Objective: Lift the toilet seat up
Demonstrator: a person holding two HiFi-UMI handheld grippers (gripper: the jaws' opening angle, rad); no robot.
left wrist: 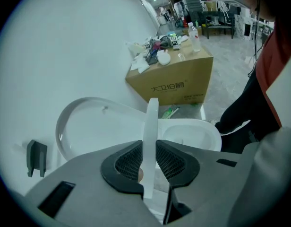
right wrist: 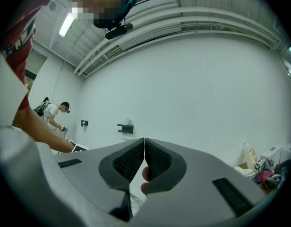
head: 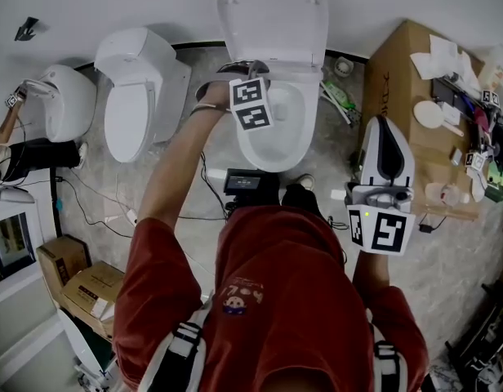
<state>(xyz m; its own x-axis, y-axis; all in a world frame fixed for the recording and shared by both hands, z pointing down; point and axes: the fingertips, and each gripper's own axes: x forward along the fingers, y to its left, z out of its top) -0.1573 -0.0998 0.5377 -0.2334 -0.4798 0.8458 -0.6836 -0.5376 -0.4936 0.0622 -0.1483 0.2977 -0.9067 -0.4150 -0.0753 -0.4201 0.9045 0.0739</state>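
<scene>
Your left gripper [left wrist: 149, 150] is clamped on the thin edge of the stiff white plastic toilet seat [left wrist: 150, 119] (smooth, probably slippery), so hold firmly. The right gripper [right wrist: 144, 144] is closed, empty.

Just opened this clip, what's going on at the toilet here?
A person stands over a toilet with a gripper in each hand. The left gripper is clamped on the edge of the toilet seat, which appears lifted off the bowl, partway toward the lid that leans back at the wall. The right gripper is shut and empty, held off to the side.
</scene>
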